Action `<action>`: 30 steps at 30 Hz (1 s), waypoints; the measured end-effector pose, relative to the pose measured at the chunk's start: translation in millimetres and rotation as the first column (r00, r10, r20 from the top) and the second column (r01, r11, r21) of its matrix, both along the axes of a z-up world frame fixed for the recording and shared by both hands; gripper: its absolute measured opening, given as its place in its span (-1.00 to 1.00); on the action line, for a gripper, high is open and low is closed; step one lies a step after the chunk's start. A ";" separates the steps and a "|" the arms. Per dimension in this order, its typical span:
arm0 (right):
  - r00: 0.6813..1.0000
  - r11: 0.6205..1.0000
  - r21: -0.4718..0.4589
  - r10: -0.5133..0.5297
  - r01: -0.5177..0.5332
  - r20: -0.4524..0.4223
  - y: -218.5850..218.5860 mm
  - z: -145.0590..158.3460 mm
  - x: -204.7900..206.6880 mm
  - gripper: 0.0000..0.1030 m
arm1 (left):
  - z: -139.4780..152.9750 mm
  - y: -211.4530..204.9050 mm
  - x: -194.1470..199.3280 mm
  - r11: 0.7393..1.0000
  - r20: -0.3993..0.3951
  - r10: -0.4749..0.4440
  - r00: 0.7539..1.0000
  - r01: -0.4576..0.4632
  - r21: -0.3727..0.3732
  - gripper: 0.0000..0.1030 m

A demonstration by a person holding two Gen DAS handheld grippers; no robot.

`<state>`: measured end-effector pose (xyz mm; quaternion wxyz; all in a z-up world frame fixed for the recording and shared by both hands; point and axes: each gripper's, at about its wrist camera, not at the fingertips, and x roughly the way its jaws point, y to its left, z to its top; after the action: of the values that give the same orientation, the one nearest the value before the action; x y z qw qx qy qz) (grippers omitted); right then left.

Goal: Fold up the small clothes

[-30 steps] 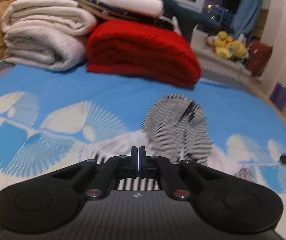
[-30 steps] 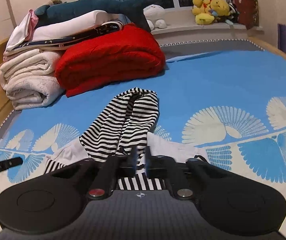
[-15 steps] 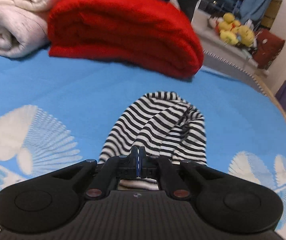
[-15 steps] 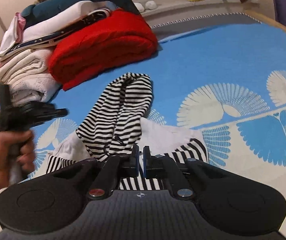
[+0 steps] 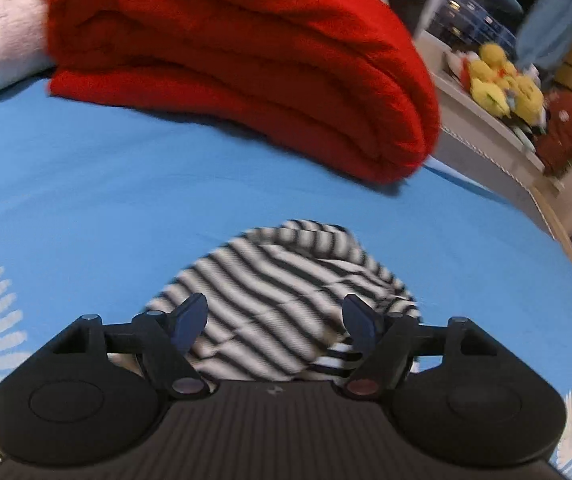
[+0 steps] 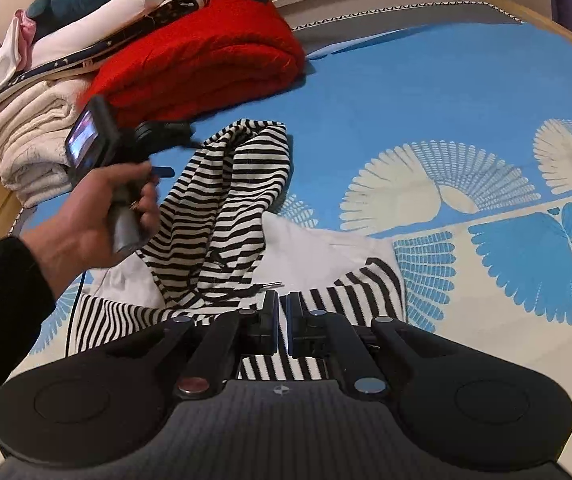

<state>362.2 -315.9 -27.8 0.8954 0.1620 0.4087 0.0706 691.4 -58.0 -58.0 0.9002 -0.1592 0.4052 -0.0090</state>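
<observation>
The left gripper (image 5: pixel 276 322) hovers spread wide over the striped garment (image 6: pixel 226 200) bunched on the bed (image 6: pixel 425 100), seemingly readying a fold, while the right gripper (image 6: pixel 282 312) pinches its near hem to anchor it.

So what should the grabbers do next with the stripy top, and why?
Probably lower the left gripper and shut it on the striped flap. Its jaws stand wide open over that fabric, holding nothing. The right gripper looks nearly shut at the garment's near edge, and the striped part is still bunched on the blue sheet, not flat.
</observation>
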 end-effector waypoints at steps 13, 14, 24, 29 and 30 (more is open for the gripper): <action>0.999 1.000 -0.006 -0.028 0.028 -0.015 -7.4 -1.8 4.3 -0.92 | 24.1 -21.4 -36.4 0.969 0.084 -0.163 0.983 0.144 0.199 -0.90; 0.999 0.999 -0.006 -0.036 0.036 -0.012 -9.0 -0.7 4.5 -0.92 | 31.7 -15.1 -53.3 0.968 0.102 -0.171 0.980 0.148 0.202 -0.90; 0.998 0.998 0.034 -0.055 0.055 0.024 -2.5 15.1 -1.4 -0.92 | 83.1 58.4 -335.4 0.912 0.014 -0.398 0.917 0.393 0.118 -0.90; 0.999 0.998 0.046 -0.039 0.038 0.028 8.9 17.7 -9.6 -0.92 | 61.5 80.2 -413.0 0.873 -0.265 -0.453 0.852 0.484 0.063 -0.75; 0.999 0.998 0.047 -0.032 0.030 0.030 11.6 17.4 -11.6 -0.92 | 61.3 90.3 -416.8 0.893 -0.236 -0.426 0.874 0.447 0.043 -0.69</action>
<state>350.6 -304.2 -10.5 0.8985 0.1880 0.3907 0.0688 274.6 32.3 3.3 0.8309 -0.0204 0.5278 -0.1749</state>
